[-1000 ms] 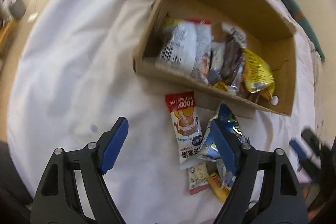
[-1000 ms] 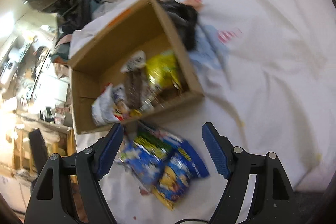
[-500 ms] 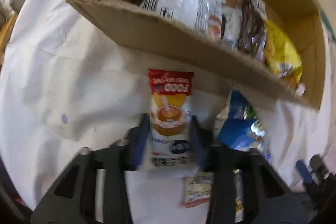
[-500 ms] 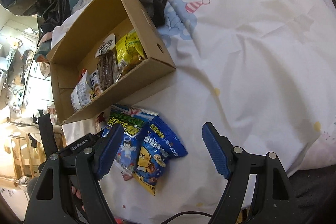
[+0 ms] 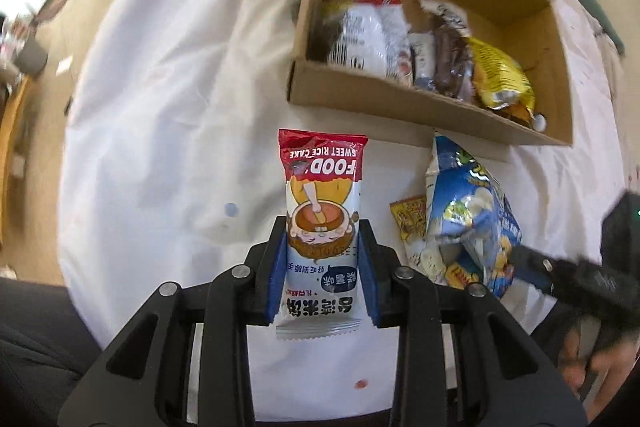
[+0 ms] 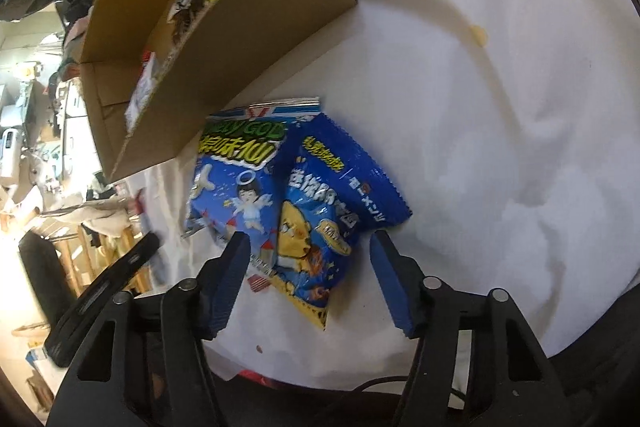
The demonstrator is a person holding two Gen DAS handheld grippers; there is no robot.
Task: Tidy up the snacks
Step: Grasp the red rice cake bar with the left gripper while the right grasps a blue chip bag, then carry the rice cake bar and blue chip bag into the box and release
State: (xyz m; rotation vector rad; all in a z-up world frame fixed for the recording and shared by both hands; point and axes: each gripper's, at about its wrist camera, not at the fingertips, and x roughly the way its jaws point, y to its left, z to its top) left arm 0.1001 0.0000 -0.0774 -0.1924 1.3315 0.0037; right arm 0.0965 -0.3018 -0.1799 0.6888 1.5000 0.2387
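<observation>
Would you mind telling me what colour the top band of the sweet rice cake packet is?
Red, with white lettering; the sweet rice cake packet shows best in the left wrist view.

"FOOD" and "SWEET RICE CAKE" on rice cake packet (image 5: 322, 211)

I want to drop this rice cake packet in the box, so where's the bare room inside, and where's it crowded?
Inside the cardboard box, the snacks stand packed along the near wall, from the white packet to the yellow bag. The strip behind them, along the far wall, looks bare. The left gripper holds the rice cake packet.
</observation>
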